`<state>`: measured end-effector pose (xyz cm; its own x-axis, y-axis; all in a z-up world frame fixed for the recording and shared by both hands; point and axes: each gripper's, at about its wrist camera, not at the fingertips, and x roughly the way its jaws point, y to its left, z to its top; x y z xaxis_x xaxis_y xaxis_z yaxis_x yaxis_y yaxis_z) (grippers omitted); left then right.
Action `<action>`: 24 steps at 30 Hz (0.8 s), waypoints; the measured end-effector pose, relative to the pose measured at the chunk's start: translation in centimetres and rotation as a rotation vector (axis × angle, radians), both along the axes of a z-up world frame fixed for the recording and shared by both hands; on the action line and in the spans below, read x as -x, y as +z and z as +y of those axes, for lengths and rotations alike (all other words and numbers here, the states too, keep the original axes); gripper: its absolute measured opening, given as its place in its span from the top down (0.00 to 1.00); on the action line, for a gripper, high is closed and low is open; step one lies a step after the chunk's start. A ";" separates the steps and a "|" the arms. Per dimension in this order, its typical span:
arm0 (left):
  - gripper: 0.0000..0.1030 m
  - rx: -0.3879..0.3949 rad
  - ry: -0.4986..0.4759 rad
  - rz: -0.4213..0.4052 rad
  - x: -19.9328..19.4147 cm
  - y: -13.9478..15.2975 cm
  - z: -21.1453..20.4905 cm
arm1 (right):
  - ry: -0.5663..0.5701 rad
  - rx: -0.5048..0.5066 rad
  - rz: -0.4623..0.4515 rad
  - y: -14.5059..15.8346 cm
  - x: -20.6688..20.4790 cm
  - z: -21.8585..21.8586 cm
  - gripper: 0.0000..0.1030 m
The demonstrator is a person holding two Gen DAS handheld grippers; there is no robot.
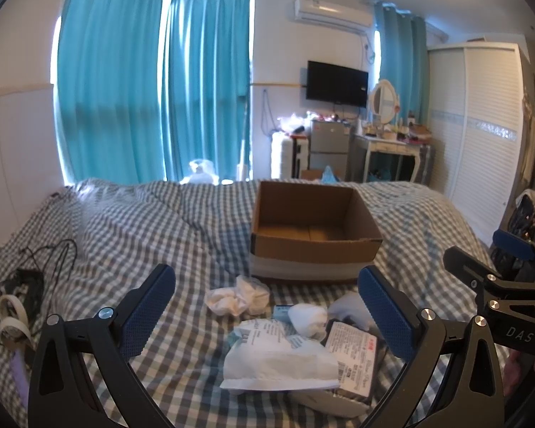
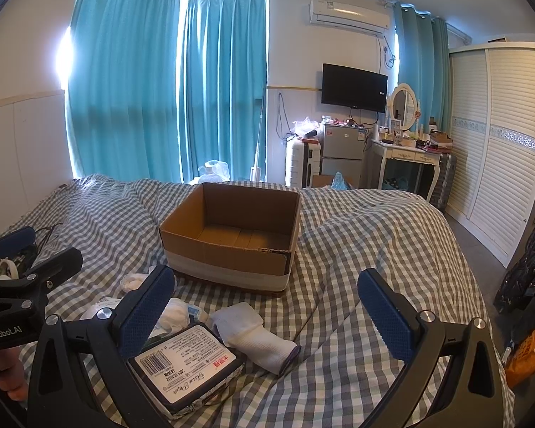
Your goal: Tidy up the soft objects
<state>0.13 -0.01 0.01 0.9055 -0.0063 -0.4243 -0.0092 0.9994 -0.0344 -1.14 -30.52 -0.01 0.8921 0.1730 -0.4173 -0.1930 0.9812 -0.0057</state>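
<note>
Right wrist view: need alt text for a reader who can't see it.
An empty open cardboard box sits on a gingham-covered bed, with the right gripper open and holding nothing in the foreground. Near its left finger lie a tissue pack, a folded white sock and balled white socks; teal curtains hang behind.

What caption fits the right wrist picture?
Open right tool above socks and tissue pack, facing an empty cardboard box.
</note>
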 end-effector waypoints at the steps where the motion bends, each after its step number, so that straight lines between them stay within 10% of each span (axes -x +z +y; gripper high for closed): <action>1: 0.00 0.000 -0.001 0.000 0.0 0.0 0.0 | -0.001 0.001 0.000 0.0 0.0 0.0 0.00; 24: 0.00 -0.004 0.000 0.001 0.1 -0.2 -0.1 | -0.004 -0.002 0.004 -0.2 0.1 -0.1 0.00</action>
<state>0.00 -0.06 -0.17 0.9051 -0.0046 -0.4252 -0.0093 0.9995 -0.0306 -1.22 -30.59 -0.22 0.8909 0.1706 -0.4209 -0.1896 0.9819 -0.0033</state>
